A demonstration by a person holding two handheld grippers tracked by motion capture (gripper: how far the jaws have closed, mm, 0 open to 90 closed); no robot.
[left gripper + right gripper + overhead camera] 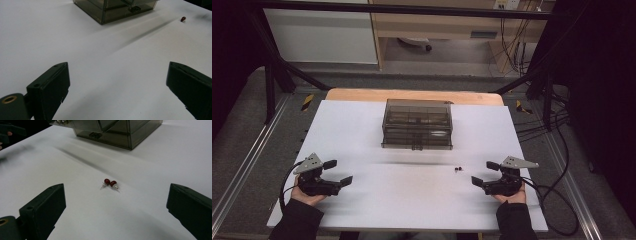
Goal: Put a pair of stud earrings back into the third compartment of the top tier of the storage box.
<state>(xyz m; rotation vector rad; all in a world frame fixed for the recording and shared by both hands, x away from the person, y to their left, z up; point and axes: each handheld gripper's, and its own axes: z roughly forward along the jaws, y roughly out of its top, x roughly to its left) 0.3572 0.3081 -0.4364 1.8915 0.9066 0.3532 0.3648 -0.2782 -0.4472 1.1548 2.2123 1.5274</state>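
A smoky translucent box with small drawers (417, 124) stands at the middle of the white table (362, 125). Two small red stud earrings (457, 169) lie side by side in front of it, a little to the right; the right gripper view shows the earrings (110, 183) ahead of the jaws. My left gripper (339, 173) rests open near the front left, nothing between its jaws. My right gripper (485, 173) rests open near the front right, to the right of the earrings and apart from them. The box (117, 8) and one earring (183, 18) appear far off in the left gripper view.
A wooden strip (412, 95) borders the table's far edge. Black frame bars (282, 65) and cables (542, 125) flank the table. White tabletop stretches between the two grippers.
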